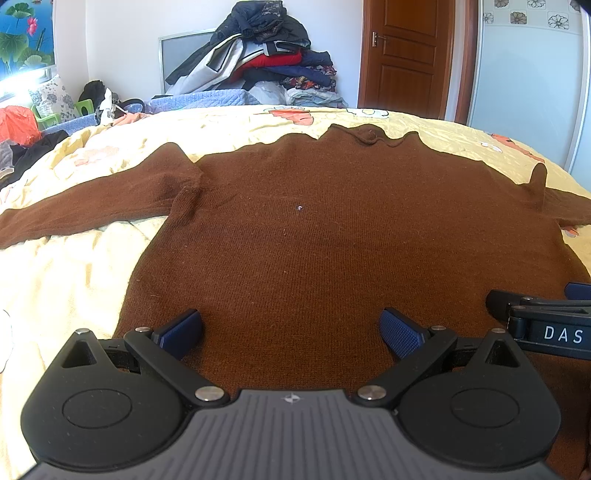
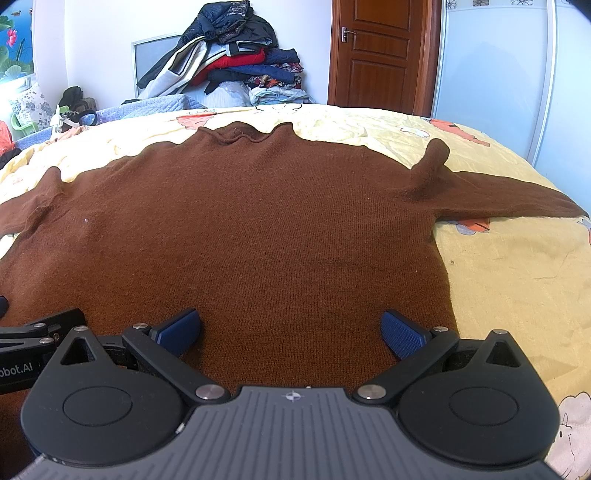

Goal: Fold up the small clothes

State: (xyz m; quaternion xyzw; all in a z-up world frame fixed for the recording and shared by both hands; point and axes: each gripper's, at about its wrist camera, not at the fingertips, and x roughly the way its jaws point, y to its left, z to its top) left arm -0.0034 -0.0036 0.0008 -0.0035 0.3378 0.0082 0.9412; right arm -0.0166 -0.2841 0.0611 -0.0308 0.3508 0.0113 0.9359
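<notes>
A dark brown knitted sweater [image 1: 332,229] lies flat, sleeves spread out, on the bed's pale yellow printed quilt [image 2: 517,280]. The left gripper [image 1: 291,332] and right gripper [image 2: 291,330] hover side by side over its near hem, jaws spread wide and holding nothing.

A bed [image 2: 498,280] covered with a pale yellow quilt printed with cartoon figures fills most of the room. Behind it, a tall heap of clothes [image 2: 229,62] in dark, red and white leans against the white wall. To its right stands a shut brown wooden door [image 2: 380,51] with a metal handle [image 2: 347,33]. Off to the left sit a floral cushion [image 1: 50,98], a green plastic stool [image 1: 83,107] and an orange bag [image 1: 18,123].
</notes>
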